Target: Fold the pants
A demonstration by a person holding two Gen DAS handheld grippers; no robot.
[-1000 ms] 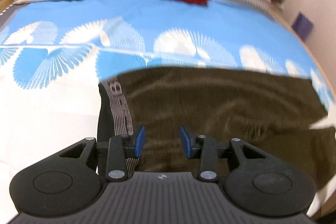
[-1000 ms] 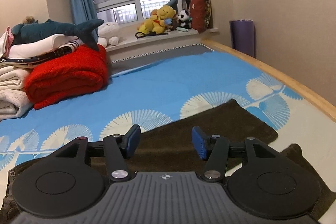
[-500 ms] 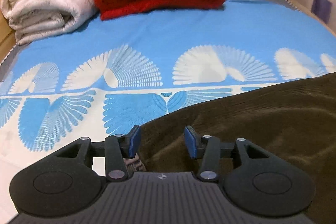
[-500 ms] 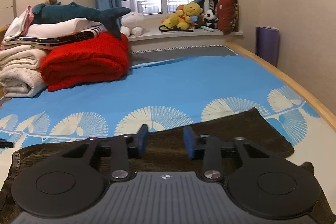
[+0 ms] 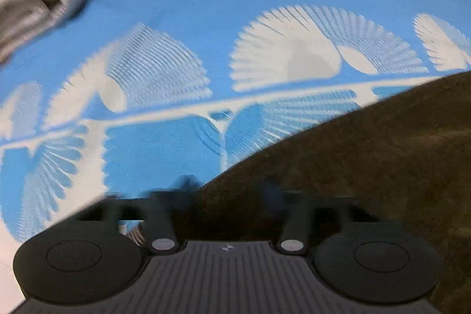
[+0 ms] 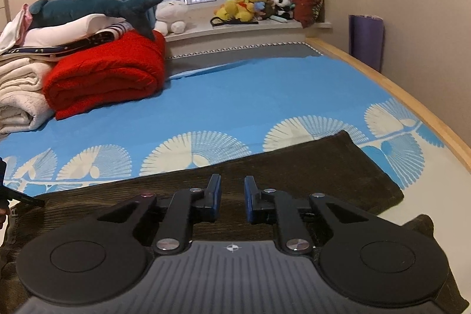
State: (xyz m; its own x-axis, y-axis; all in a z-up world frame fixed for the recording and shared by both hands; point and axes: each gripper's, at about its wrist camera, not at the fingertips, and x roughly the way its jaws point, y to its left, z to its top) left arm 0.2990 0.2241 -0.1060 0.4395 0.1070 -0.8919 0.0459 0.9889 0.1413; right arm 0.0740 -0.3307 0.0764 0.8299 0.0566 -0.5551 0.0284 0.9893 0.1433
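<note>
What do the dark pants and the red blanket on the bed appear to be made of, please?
The pants look like dark olive-brown corduroy or a similar ribbed, matte fabric: fine parallel ridges run along the cloth. The red blanket looks like thick, fuzzy fleece or chenille, judging by its soft, nubby surface and bulky rounded fold. Neither fibre can be told for certain.

We saw the pants as dark brown ribbed cloth, matt and velvety. The sheet was smooth printed cloth. The red blanket looked thick and fuzzy, the white towels soft and nubbly. The right gripper was matt black plastic with blue pads and shiny metal screws. The bed edge was pale smooth wood.
</note>
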